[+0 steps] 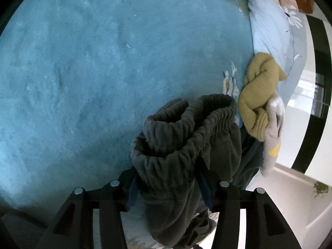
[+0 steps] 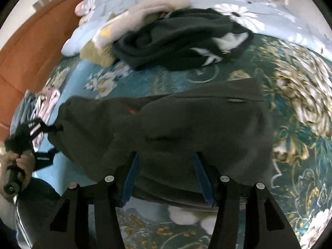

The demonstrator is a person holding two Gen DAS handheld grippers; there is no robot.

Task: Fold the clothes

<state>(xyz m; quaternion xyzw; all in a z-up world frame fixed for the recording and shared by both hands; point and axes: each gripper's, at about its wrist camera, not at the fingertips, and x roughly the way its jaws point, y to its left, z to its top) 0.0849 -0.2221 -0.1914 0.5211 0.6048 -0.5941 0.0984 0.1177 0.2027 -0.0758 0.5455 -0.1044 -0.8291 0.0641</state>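
Note:
Dark grey fleece trousers [image 2: 186,128] hang stretched between both grippers above the bed. My left gripper [image 1: 169,186] is shut on the elastic waistband [image 1: 182,137], which bunches up between the blue-padded fingers. My right gripper [image 2: 166,178] is shut on the trousers' lower edge; the cloth drapes over both fingers. In the right wrist view the left gripper [image 2: 41,137] shows at the far left, held by a hand and gripping the trousers' other end.
The bed has a teal blanket [image 1: 93,72] and floral cover [image 2: 300,103]. An olive garment [image 1: 259,93] and a grey one [image 1: 274,134] lie near the bed edge. A black garment [image 2: 176,41] and a beige one [image 2: 149,8] are heaped by the light-blue quilt [image 2: 269,6]. A brown headboard [image 2: 31,47] stands at left.

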